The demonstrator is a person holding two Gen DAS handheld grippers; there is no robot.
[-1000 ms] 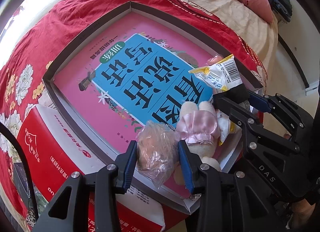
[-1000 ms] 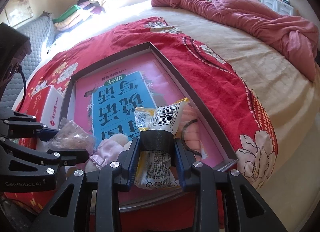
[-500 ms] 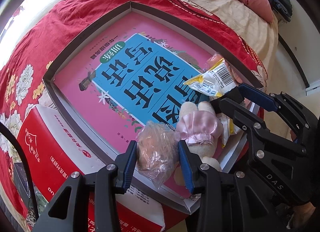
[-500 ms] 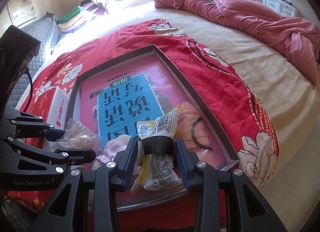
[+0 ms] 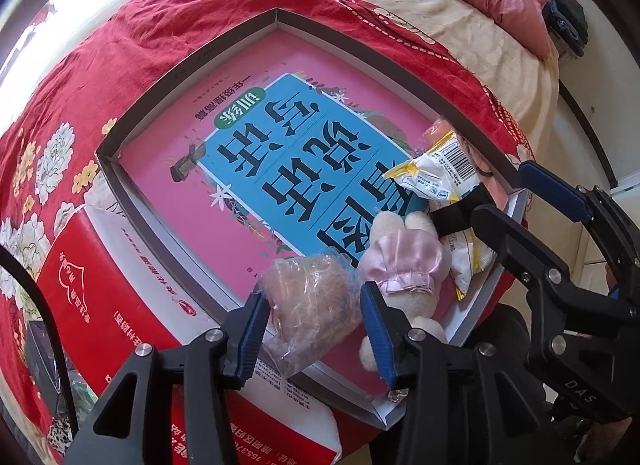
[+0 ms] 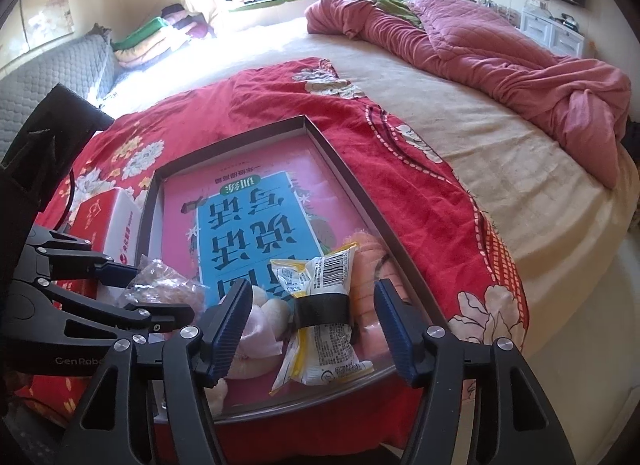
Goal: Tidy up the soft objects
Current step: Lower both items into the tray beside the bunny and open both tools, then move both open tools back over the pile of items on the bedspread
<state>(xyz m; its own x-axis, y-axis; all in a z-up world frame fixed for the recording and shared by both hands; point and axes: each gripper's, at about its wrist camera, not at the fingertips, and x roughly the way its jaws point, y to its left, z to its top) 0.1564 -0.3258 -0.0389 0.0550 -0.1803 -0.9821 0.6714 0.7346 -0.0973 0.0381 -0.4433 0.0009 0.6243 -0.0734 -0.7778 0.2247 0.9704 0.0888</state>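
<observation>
Red quilt (image 6: 280,105): lying under everything, soft and uneven; box tray could be rocking if either hand is pressing down.
Box tray (image 5: 192,65): landmark; sitting on the quilt with a pink-and-blue book (image 5: 280,153) filling its floor.
Plush toy (image 5: 404,261): lying in the tray's near corner, wedged between bag and packet; likely getting dragged if either neighbour is nudged.
Snack packet (image 6: 324,305): lying on the tray floor at the near edge, black band around its middle; right gripper (image 6: 310,325) jaws opening, pads clear of it. Risk: a finger catching the packet while lifting off.
Clear bag (image 5: 316,305): overhanging the tray's near rim, between the left gripper (image 5: 312,329) pads; jaws opening, left pad touching, right pad's contact unclear. Risk: bag sliding out over the rim once released.
</observation>
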